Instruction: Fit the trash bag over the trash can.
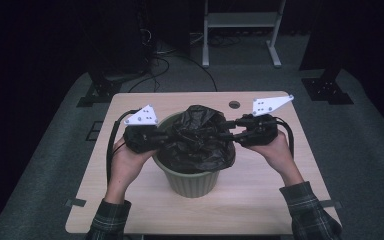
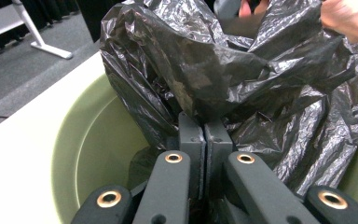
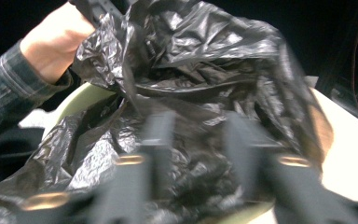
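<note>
I'm working a black bin bag [image 1: 199,137] into the pale green ribbed bin [image 1: 192,181] that sits mid-table on the light wood table [image 1: 260,200], w/ me at the near edge. The bag is bunched up and puffed above the bin's mouth, partly down inside, not yet spread over the rim. My left gripper [image 2: 204,140] has its jaws squeezed together, pinching a fold of the film just inside the bin wall on my left side; in the high view it sits at the bin's left rim [image 1: 152,137]. My right gripper [image 3: 198,140] is at the opposite side of the bag, jaws standing apart w/ crumpled film between and around them; that view is motion-blurred, so I can't tell if the pads actually bite on anything, prob. not. The bag itself: v. light, thin, limp plastic, crinkly and slick, no stiffness at all, so it'll follow wherever I pull and slump when let go. It should stretch before tearing, but a hard tug against the left pinch could rip it or slip it out. Best place to grab, I reckon, is the open hem, a doubled fold rather than a single layer, opposite my left hold, so the mouth can be drawn wide and folded over the rim. The bin looks light too and may slide or tip if I drag sideways.
</note>
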### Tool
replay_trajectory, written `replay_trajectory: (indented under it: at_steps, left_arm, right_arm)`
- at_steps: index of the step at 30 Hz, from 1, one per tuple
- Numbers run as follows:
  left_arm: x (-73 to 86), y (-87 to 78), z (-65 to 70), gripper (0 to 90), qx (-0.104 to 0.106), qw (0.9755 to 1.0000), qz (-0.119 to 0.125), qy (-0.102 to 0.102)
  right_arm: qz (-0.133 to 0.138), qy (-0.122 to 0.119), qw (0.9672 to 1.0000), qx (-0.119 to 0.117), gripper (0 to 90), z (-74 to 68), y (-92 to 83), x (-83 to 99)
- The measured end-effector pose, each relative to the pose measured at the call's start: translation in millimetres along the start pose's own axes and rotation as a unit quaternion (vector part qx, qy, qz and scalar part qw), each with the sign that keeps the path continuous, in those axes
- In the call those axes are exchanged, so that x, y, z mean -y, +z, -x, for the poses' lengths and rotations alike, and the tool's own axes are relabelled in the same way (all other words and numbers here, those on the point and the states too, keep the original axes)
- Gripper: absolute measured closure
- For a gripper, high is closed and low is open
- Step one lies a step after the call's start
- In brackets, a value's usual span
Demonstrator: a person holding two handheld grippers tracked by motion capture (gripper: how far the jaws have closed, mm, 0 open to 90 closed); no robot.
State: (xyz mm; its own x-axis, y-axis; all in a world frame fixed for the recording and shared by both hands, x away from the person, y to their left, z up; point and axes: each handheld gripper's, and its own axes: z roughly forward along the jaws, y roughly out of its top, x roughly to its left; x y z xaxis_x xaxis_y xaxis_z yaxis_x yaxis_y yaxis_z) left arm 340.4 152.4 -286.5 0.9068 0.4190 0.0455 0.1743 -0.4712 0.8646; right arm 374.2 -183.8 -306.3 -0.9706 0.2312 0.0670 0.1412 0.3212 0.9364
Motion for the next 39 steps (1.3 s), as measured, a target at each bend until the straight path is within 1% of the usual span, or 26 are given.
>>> replay_trajectory:
  at_steps: [1, 2, 3, 4, 8, 9, 11, 13, 14, 17, 18, 20, 21, 24, 26, 28, 30, 31, 32, 33, 34, 36, 39]
  left_arm:
    - [0.0, -0.1, 0.1, 88.7, 0.000, 1.0000, 0.000, 0.001]
    - [0.2, -0.5, 0.2, 88.7, -0.001, 1.0000, 0.000, 0.001]
    - [0.6, -1.2, 0.1, 88.7, -0.001, 1.0000, 0.001, 0.000]
    - [1.0, -2.2, -0.4, 88.7, -0.004, 1.0000, 0.002, 0.001]
    - [4.9, -10.1, -2.2, 88.7, -0.012, 0.9999, 0.009, -0.003]
    - [6.5, -12.1, -2.4, 88.7, -0.011, 0.9999, 0.012, -0.002]
    - [10.0, -14.1, -1.3, 88.7, -0.006, 0.9998, 0.020, -0.002]
    - [12.7, -13.7, 0.9, 88.7, -0.004, 0.9999, 0.016, 0.002]
    - [14.0, -13.4, 2.1, 88.6, -0.004, 0.9999, 0.016, 0.003]
    - [16.6, -11.6, 5.5, 88.6, -0.001, 0.9999, 0.015, 0.006]
    - [17.2, -11.0, 6.1, 88.6, 0.000, 0.9999, 0.015, 0.006]
    - [17.5, -9.9, 6.8, 88.6, 0.001, 0.9999, 0.016, 0.006]
    - [17.5, -9.5, 6.9, 88.6, 0.002, 0.9999, 0.016, 0.006]
    - [17.0, -9.1, 7.1, 88.6, 0.004, 0.9998, 0.016, 0.006]
    - [16.5, -9.2, 7.2, 88.6, 0.005, 0.9998, 0.016, 0.007]
    - [16.1, -9.3, 7.6, 88.6, 0.006, 0.9998, 0.018, 0.006]
    - [15.9, -9.3, 8.3, 88.6, 0.008, 0.9998, 0.019, 0.007]
    - [15.9, -9.3, 8.7, 88.6, 0.010, 0.9997, 0.021, 0.007]
    - [15.7, -9.4, 9.0, 88.6, 0.012, 0.9996, 0.022, 0.009]
    - [15.5, -9.4, 9.4, 88.7, 0.013, 0.9996, 0.024, 0.009]
    - [15.3, -9.5, 9.7, 88.6, 0.015, 0.9995, 0.024, 0.011]
    - [15.1, -10.1, 10.5, 88.6, 0.017, 0.9994, 0.029, 0.009]
    - [15.9, -12.6, 9.2, 88.7, 0.012, 0.9995, 0.030, 0.008]
  right_arm:
    - [-0.001, -0.004, 1.0000, 0.001, 78.8, -0.7, 2.5, -0.6]
    - [0.000, -0.001, 1.0000, -0.006, 86.8, -0.7, 4.6, -1.0]
    - [-0.002, -0.001, 0.9999, -0.010, 90.0, -1.2, 6.0, -1.2]
    - [0.000, -0.001, 1.0000, -0.006, 90.0, -1.9, 6.5, -1.3]
    - [-0.004, 0.006, 0.9999, -0.015, 90.0, -3.5, 3.4, 1.6]
    - [-0.007, 0.005, 0.9998, -0.018, 90.0, -4.4, 2.2, 3.0]
    - [-0.003, -0.001, 0.9999, -0.010, 89.9, -5.8, -1.9, 5.3]
    - [0.011, 0.003, 0.9999, 0.000, 77.8, -4.4, -7.5, 5.3]
    - [0.020, 0.005, 0.9997, 0.011, 75.8, -3.5, -10.5, 4.7]
    - [0.034, 0.007, 0.9990, 0.028, 73.5, -0.7, -15.6, 1.6]
    - [0.036, 0.007, 0.9990, 0.026, 73.5, 0.3, -15.3, 0.5]
    - [0.033, 0.005, 0.9988, 0.036, 73.0, 0.6, -12.3, -1.9]
    - [0.033, 0.005, 0.9990, 0.031, 73.0, 0.9, -9.6, -2.9]
    - [0.029, 0.004, 0.9991, 0.031, 71.5, -0.3, -0.2, -5.0]
    - [0.025, 0.003, 0.9990, 0.038, 70.2, -0.5, 5.1, -5.4]
    - [0.024, 0.005, 0.9989, 0.039, 69.3, 0.0, 9.2, -5.8]
    - [0.024, 0.008, 0.9988, 0.043, 70.8, 0.5, 13.3, -6.9]
    - [0.022, 0.008, 0.9986, 0.046, 74.5, 0.9, 15.6, -7.6]
    - [0.021, 0.009, 0.9986, 0.047, 74.9, 1.4, 18.1, -8.1]
    - [0.017, 0.011, 0.9986, 0.049, 78.5, 2.1, 20.8, -9.0]
    - [0.014, 0.011, 0.9985, 0.051, 84.0, 2.4, 22.8, -9.7]
    - [0.017, 0.012, 0.9984, 0.053, 90.0, 3.1, 25.1, -10.8]
    - [0.017, 0.014, 0.9982, 0.055, 90.0, 2.1, 24.1, -11.2]
